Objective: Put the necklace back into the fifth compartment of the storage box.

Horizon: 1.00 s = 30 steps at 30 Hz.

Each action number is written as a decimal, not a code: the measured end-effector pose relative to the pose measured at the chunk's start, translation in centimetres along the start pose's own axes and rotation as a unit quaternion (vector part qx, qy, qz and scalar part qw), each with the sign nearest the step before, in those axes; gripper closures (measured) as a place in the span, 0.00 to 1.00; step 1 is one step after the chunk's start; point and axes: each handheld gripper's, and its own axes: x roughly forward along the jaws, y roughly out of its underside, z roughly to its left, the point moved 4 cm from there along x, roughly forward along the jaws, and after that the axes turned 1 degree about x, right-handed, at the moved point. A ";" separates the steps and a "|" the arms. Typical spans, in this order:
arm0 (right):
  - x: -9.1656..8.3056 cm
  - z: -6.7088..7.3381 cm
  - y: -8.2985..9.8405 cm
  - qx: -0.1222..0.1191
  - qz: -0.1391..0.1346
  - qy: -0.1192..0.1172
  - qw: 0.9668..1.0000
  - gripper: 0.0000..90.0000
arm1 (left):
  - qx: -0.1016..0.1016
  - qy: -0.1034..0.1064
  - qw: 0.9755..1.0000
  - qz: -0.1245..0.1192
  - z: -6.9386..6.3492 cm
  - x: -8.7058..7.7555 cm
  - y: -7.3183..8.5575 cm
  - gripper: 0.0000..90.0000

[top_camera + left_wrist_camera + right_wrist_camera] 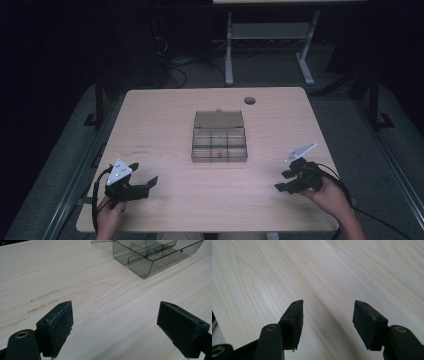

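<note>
A smoky clear compartment box sat at mid-table on the light wood table, lid flipped open and lying flat behind it on the far side. The tray part was split into small cells by dividers. One small reddish item lay in a front middle cell; what it was couldn't be told. The other cells looked bare from the high view, though the tint made that hard to confirm. In the left gripper view the box showed at upper right, its near cells bare.

The left gripper was at the near left of the table, held in the person's left hand, jaws spread wide with nothing between them, only bare wood in the gap. The right gripper was at the near right in the right hand, jaws also parted, a bit less wide, nothing held, over bare tabletop. Both were well apart from the box, with nothing between them and it.

A round grommet hole sat near the far edge. Beyond the table, white legs of another desk and cables stood on the dark floor.
</note>
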 end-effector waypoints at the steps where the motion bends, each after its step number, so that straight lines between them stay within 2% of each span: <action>1: 0.0 0.0 0.3 0.002 -0.003 0.000 1.000 0.46 | -0.001 -0.001 1.000 0.001 0.0 0.0 0.0 0.14; 11: -0.8 0.7 2.8 0.013 -0.021 0.008 1.000 0.45 | -0.002 0.002 1.000 0.004 -0.2 0.1 0.1 0.14; 19: -1.2 1.6 4.9 0.033 -0.046 0.015 0.998 0.45 | -0.007 0.004 1.000 0.005 -0.3 0.2 0.2 0.14; 22: -1.4 1.7 5.3 0.032 -0.054 0.019 0.998 0.44 | -0.003 0.012 1.000 0.005 -0.5 0.3 0.2 0.14; 30: -1.6 2.1 6.1 0.030 -0.061 0.025 0.997 0.42 | 0.000 0.013 1.000 0.012 -0.6 0.5 0.3 0.14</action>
